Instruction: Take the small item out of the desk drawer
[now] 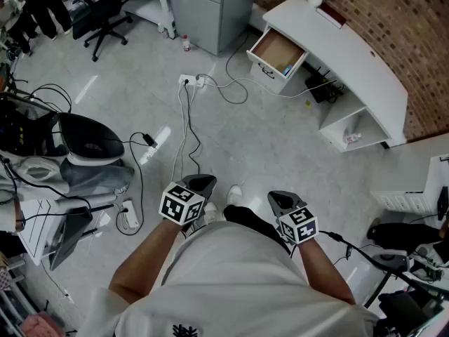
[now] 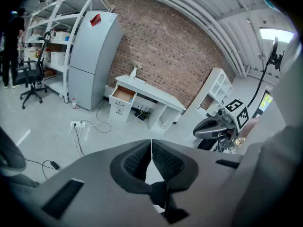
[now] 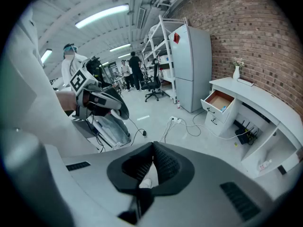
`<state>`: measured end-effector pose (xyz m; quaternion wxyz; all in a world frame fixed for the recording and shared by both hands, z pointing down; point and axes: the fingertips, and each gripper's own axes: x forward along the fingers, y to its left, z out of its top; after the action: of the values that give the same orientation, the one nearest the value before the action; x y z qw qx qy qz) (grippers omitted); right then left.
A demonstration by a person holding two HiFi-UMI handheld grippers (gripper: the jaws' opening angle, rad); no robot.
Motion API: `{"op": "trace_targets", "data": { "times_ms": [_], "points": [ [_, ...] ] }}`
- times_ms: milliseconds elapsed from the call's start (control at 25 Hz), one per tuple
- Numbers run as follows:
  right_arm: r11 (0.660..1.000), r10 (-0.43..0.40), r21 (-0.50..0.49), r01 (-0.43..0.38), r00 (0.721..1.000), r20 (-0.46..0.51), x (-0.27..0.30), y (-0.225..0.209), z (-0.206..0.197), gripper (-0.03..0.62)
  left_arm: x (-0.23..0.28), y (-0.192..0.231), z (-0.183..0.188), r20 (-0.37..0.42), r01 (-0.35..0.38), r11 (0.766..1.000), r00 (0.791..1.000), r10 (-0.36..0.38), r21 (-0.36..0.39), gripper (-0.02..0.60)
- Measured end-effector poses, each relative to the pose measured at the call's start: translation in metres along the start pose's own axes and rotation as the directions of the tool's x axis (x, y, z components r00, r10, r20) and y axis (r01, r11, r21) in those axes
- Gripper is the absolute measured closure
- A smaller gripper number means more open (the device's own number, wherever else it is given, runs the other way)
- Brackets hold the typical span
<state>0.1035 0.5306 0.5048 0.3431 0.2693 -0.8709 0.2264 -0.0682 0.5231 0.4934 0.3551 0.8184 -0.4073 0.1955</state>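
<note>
The white curved desk (image 1: 365, 55) stands far ahead at the upper right, and its top drawer (image 1: 278, 51) is pulled open. A small blue item (image 1: 287, 69) lies in the drawer's near corner and also shows as a blue item (image 3: 223, 108) in the right gripper view. I hold both grippers close to my body, several steps from the desk. My left gripper (image 1: 203, 182) is shut with nothing between its pads. My right gripper (image 1: 280, 201) is shut and empty too. Both gripper views show the jaws touching, at the left gripper (image 2: 151, 143) and the right gripper (image 3: 152, 148).
A power strip (image 1: 191, 81) with cables trailing across the floor lies between me and the desk. A grey cabinet (image 1: 210, 5) and a small bottle (image 1: 186, 43) stand left of the drawer. An office chair (image 1: 105, 12) and cluttered equipment (image 1: 84, 146) fill the left side.
</note>
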Motion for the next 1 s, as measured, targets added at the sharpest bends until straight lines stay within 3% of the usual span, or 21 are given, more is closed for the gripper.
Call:
{"op": "trace_targets", "data": {
  "times_ms": [200,440,680,1000],
  "points": [
    [1.000,0.011,-0.010,-0.011,1.000,0.028,-0.002,-0.048,0.020,0.564,0.029,-0.008,0.034,-0.012,-0.025,0.999,1.000,0.026,0.031,0.554],
    [1.000,0.019,0.013,-0.019,0.999,0.045,0.007,-0.113,0.037,0.565,0.072,-0.003,0.101,0.012,-0.054,0.997,0.998,0.054,0.048,0.554],
    [0.995,0.027,0.089,-0.032,0.998,0.060,0.015,-0.170,0.049,0.562,0.127,-0.009,0.146,-0.045,-0.019,0.996,0.999,0.023,0.089,0.554],
    [0.982,-0.041,0.185,0.032,0.998,0.045,0.070,-0.232,0.080,0.549,0.198,0.044,0.202,-0.082,0.077,0.986,0.994,-0.066,0.149,0.554]
  ]
}}
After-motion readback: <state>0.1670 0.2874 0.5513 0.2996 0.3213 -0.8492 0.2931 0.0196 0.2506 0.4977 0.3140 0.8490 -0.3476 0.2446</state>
